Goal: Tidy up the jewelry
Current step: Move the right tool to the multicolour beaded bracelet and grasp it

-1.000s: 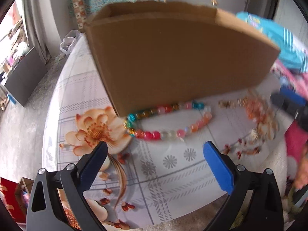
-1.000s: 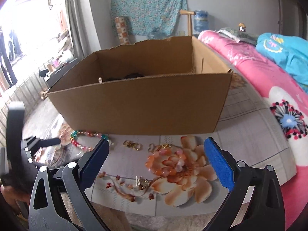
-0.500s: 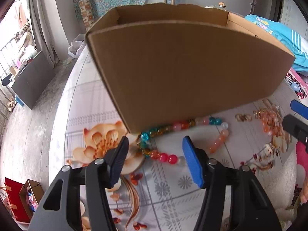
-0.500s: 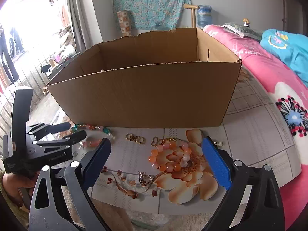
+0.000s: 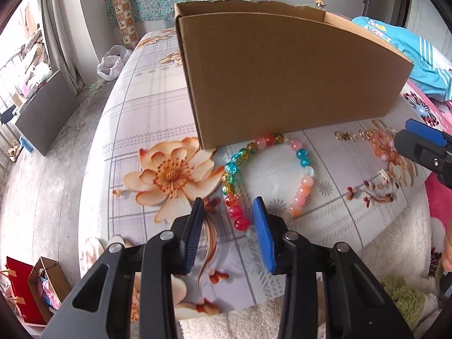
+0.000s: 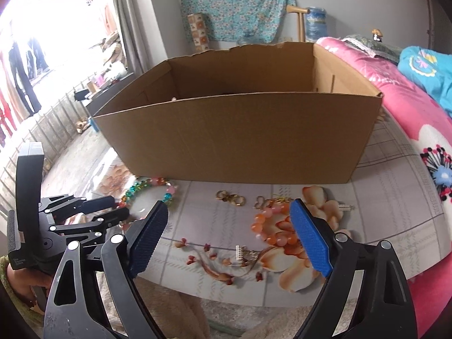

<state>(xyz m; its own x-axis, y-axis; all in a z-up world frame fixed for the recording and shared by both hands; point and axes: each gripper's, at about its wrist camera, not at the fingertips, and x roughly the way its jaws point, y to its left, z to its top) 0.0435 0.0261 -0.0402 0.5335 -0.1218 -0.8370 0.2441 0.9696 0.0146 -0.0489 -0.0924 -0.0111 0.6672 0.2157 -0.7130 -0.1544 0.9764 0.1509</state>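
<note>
A multicoloured bead bracelet [image 5: 245, 152] lies on the flowered bedsheet in front of a brown cardboard box [image 5: 282, 79]. My left gripper [image 5: 228, 206] is partly closed, its blue pads either side of the bracelet's red beads, not clamped. The bracelet also shows in the right wrist view [image 6: 147, 188]. My right gripper [image 6: 228, 220] is open and empty above an orange bead bracelet [image 6: 271, 226]. Gold rings [image 6: 230, 197] and a small silver clasp [image 6: 245, 254] lie nearby. The left gripper [image 6: 96, 212] shows at the left.
The box [image 6: 240, 130] is open at the top with something dark inside. Pink bedding [image 6: 409, 113] and a blue cloth [image 6: 429, 67] lie at the right. A fluffy blanket [image 5: 282, 319] covers the near bed edge. The floor drops off at the left [image 5: 42, 183].
My left gripper has moved down onto the near side of the multicoloured bracelet and its jaws have narrowed around the beads. The right gripper has moved slightly forward and stayed open.
</note>
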